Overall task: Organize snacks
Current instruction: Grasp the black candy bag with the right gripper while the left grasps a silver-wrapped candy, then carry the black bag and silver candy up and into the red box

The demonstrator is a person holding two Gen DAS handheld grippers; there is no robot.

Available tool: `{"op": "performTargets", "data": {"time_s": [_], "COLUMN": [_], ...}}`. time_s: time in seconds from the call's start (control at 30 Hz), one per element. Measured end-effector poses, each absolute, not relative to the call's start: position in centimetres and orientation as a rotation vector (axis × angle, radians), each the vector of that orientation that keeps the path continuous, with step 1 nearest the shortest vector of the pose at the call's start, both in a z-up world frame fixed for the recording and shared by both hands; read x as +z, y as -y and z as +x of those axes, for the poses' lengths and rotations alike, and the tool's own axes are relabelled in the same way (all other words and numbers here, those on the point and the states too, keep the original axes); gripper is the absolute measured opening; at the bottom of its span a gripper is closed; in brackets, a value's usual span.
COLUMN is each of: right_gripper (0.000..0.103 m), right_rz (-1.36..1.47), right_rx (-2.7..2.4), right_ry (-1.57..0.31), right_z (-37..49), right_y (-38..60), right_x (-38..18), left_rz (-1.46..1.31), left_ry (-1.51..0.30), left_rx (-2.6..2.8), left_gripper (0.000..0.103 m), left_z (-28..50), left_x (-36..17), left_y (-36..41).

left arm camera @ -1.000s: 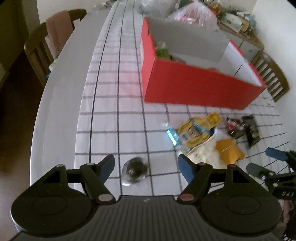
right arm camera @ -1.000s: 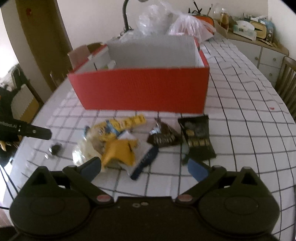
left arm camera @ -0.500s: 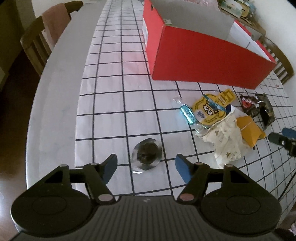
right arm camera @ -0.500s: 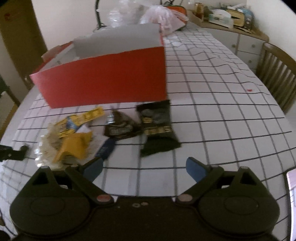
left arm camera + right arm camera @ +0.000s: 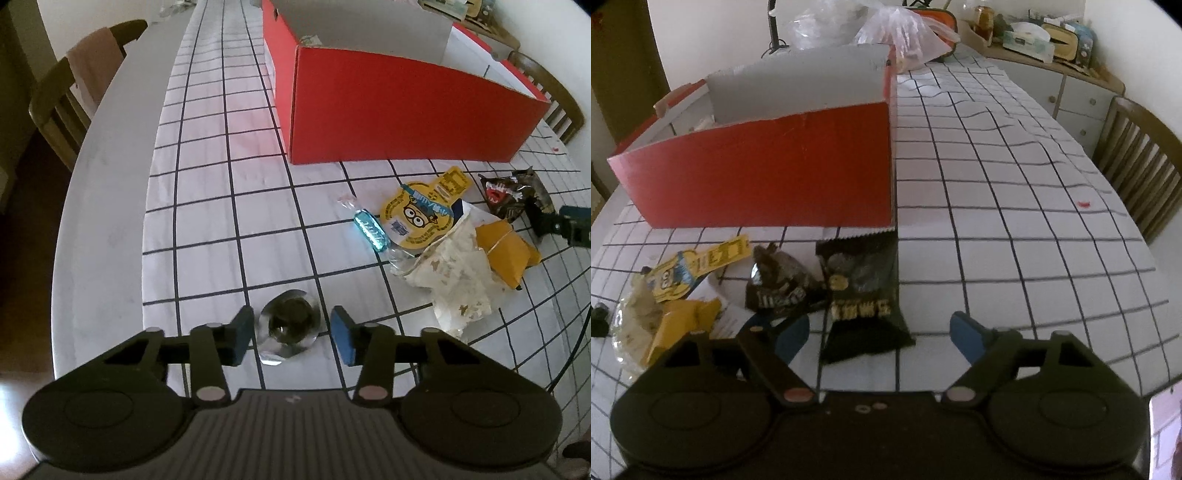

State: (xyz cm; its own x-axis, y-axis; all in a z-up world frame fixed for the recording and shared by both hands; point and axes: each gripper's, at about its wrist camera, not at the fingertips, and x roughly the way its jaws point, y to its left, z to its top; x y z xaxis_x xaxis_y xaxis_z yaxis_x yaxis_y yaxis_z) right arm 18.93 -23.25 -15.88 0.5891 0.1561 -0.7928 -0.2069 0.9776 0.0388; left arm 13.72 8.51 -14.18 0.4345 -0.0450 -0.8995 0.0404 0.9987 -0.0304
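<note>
Looking at the table [image 5: 207, 229], the red box [image 5: 399, 118] holds little I can see; most snacks [image 5: 458, 258] lie near its front. My left gripper [image 5: 291, 330] is closing around the candy [image 5: 290, 325], not touching; my right gripper [image 5: 879, 332] is closing around the black bag [image 5: 862, 295].

Matt red cardboard box [image 5: 399, 114]; glossy foil black snack bag [image 5: 862, 291]; grid-printed cloth tablecloth [image 5: 997, 236].

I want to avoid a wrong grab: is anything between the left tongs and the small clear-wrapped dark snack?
Nothing visible. The clear-wrapped dark snack lies alone on the tablecloth between the closing left tongs; the pads are not yet pressing it.
</note>
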Motion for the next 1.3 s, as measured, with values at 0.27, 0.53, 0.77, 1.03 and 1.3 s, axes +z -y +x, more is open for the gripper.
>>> {"op": "performTargets", "data": {"time_s": [0.27, 0.53, 0.77, 1.03, 1.3], "right_gripper": [0.07, 0.039, 0.037, 0.035, 0.035], "right_rz": [-0.127, -0.143, -0.117, -0.054, 0.01], "right_rx": [0.238, 0.256, 0.249, 0.245, 0.261], "right_ry": [-0.93, -0.92, -0.928, -0.956, -0.961], "right_z": [19.8, 19.5, 18.4, 16.1, 13.4], "right_y": [22.1, 21.8, 22.2, 22.8, 22.8], "right_x": [-16.5, -16.1, -16.0, -15.7, -14.8], "left_rz": [0.035, -0.021, -0.106, -0.163, -0.223], "left_ry": [-1.098, -1.112, -1.128, -1.122, -1.117], "left_rx": [-0.043, -0.02, 0.007, 0.02, 0.032], "left_gripper": [0.035, 0.033, 0.032, 0.032, 0.032], "left_z": [13.2, 13.4, 13.1, 12.2, 11.0], "left_x": [-14.2, -14.0, -13.7, -13.2, -12.6], "left_y": [-7.9, -8.3, -8.6, -8.8, -9.4]}}
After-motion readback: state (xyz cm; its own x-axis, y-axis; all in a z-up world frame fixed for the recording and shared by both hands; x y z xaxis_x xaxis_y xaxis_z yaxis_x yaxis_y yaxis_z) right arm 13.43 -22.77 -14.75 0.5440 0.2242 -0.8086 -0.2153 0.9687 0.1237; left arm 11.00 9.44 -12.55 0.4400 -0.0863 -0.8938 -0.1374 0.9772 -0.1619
